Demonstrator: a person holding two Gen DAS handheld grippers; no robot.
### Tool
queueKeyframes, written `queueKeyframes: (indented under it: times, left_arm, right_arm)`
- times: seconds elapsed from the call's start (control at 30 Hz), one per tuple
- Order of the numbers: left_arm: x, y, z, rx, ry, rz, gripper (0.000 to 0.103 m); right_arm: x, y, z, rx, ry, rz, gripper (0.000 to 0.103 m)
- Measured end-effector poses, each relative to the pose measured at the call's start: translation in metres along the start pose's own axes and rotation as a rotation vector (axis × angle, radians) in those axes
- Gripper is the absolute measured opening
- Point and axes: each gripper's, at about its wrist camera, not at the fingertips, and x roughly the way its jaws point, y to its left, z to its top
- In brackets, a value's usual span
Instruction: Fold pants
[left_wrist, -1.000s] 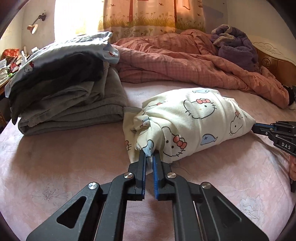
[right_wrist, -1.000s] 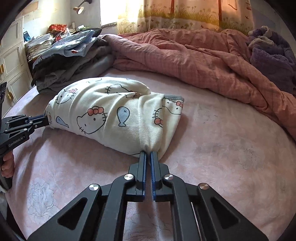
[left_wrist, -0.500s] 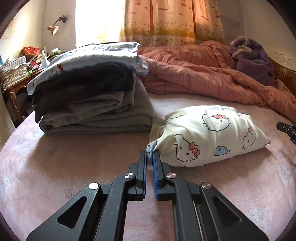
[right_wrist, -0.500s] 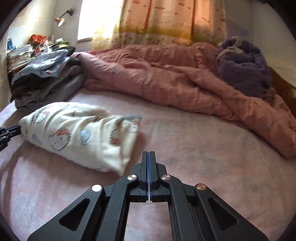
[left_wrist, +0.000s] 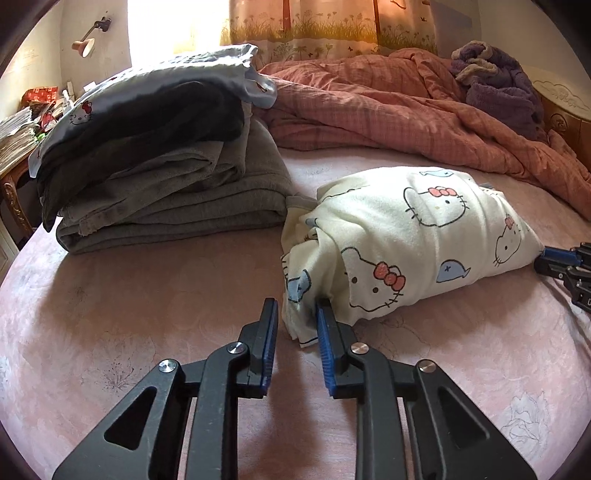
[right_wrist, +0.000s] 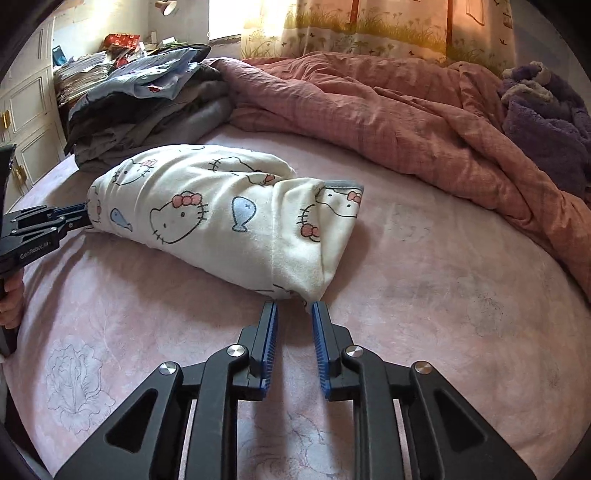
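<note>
We note both grips released since a second ago: the left gripper (left_wrist: 293, 314) and right gripper (right_wrist: 294, 308) jaws are opening, fabric corners between unclamped pads. The cream cat-print folded cotton pants (left_wrist: 402, 240) lie bundled on the pink floral bedsheet (left_wrist: 147, 306), beside the grey folded clothing stack (left_wrist: 166, 177).

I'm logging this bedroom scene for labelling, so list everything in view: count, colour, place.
folded pants: one, cream with cat print, on the bed between both grippers
clothes stack: one, grey, black, pale blue, left of pants
quilt: one, pink, crumpled behind
blanket: one, purple, far right
bed sheet: one, pink
curtain: one, yellow-patterned, at back
wall lamp: one, pinkish, left wall
left gripper: black and blue, opening, cloth corner between
right gripper: opening at the pants' end
</note>
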Motion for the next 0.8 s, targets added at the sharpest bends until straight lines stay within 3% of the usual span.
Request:
queueKeyframes:
  times: [0.07,0.1,0.13,0.17,0.2,0.23,0.4,0.53,0.77,0.8]
  left_arm:
    - [0.002,-0.003,-0.002,0.017,0.017,-0.001,0.031]
    - [0.004,-0.004,-0.002,0.021,0.023,0.007,0.031]
    - [0.005,-0.005,-0.003,0.025,0.03,0.012,0.028]
    - [0.005,-0.005,-0.003,0.028,0.035,-0.001,0.014]
    - [0.005,-0.006,-0.003,0.032,0.037,-0.013,0.007]
    - [0.004,-0.005,-0.004,0.036,0.03,-0.006,0.007]
    - [-0.008,-0.003,-0.003,0.019,-0.032,0.024,0.006]
    - [-0.019,0.0,0.0,0.015,-0.093,0.001,0.006]
    - [-0.017,0.003,0.004,0.036,-0.092,0.175,0.002]
    - [-0.018,0.008,0.005,0.019,-0.093,0.16,0.002]
  right_arm:
    - [0.001,0.0,0.002,-0.007,0.001,0.015,0.028]
    - [0.003,0.001,0.002,-0.011,0.009,0.031,0.039]
    - [0.004,0.002,0.002,-0.015,0.008,0.033,0.041]
    - [0.003,0.003,0.002,-0.019,-0.002,0.03,0.038]
    - [0.002,0.004,0.002,-0.026,-0.01,0.026,0.01]
    - [0.002,0.005,0.003,-0.028,-0.009,0.027,0.001]
    - [-0.004,-0.008,0.005,0.051,-0.059,-0.074,0.001]
    - [-0.011,-0.024,0.01,0.114,-0.094,-0.076,0.001]
    - [0.0,-0.033,0.007,0.152,-0.043,-0.099,0.0]
    - [0.002,-0.034,0.007,0.157,-0.037,-0.096,0.0]
